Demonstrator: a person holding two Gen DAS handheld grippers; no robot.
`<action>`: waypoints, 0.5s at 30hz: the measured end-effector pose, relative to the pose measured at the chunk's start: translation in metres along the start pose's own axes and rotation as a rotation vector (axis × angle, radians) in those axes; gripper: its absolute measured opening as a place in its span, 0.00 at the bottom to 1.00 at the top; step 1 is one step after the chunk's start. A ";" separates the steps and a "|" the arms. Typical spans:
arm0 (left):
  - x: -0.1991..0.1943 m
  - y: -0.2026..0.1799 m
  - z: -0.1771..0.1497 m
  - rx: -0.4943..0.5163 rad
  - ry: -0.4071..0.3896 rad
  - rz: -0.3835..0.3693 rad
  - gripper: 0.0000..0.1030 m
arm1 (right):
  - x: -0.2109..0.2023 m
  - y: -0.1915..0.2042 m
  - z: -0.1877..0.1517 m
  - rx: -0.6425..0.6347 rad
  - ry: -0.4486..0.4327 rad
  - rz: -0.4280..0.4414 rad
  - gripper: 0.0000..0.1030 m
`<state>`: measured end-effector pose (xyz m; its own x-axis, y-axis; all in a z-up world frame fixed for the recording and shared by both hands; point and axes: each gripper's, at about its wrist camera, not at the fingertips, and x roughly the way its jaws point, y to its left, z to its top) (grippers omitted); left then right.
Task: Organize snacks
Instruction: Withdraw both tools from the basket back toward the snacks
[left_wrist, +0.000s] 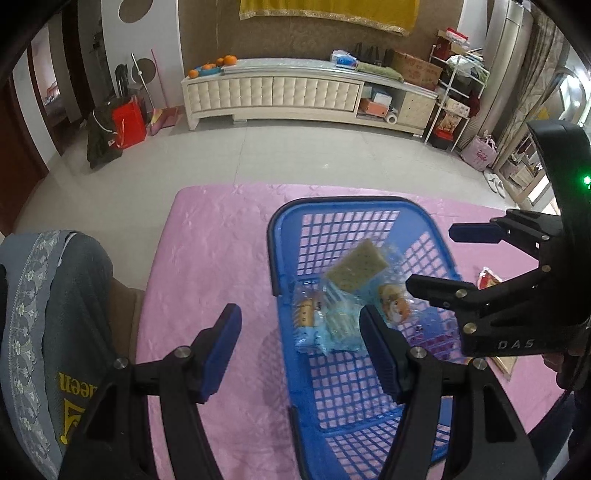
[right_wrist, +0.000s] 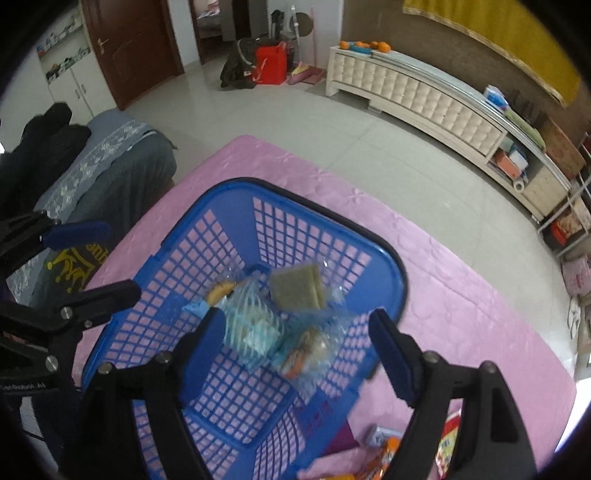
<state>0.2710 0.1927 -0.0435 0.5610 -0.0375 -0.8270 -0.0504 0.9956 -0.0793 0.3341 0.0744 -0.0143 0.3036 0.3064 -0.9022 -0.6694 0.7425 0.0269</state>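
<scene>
Both the left gripper (left_wrist: 301, 350) and right gripper (right_wrist: 295, 350) hung wide apart, holding nothing, above the blue basket (left_wrist: 291, 218) on the pink desk (left_wrist: 207, 251); wrapped snacks (right_wrist: 297, 288) lay inside the basket.

the right gripper (left_wrist: 439, 258) carries the white letters "das" on its black body in the left wrist view. in the right wrist view the black body of the left gripper (right_wrist: 99, 258) shows small white lettering that looks like "centrobot.ai", though it is too small to read with certainty. the grey cloth (left_wrist: 55, 332) draped beside the table has yellow print, seen sideways, ending in "een" next to a yellow emblem; in the right wrist view the same print appears with a crown shape and is not legible. printing on the snack packets (left_wrist: 332, 317) in the blue basket (left_wrist: 288, 229) is too blurred to read.
</scene>
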 end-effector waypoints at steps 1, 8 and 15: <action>-0.005 -0.003 -0.001 0.005 -0.006 0.001 0.62 | -0.006 -0.003 -0.003 0.013 -0.003 0.000 0.81; -0.040 -0.031 -0.012 0.026 -0.047 -0.002 0.62 | -0.049 -0.016 -0.027 0.087 -0.044 0.003 0.81; -0.064 -0.066 -0.025 0.057 -0.070 -0.020 0.62 | -0.092 -0.023 -0.065 0.118 -0.082 -0.022 0.81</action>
<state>0.2172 0.1271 0.0007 0.6179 -0.0532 -0.7844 0.0071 0.9980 -0.0621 0.2774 -0.0095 0.0397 0.3750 0.3330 -0.8651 -0.5786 0.8132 0.0622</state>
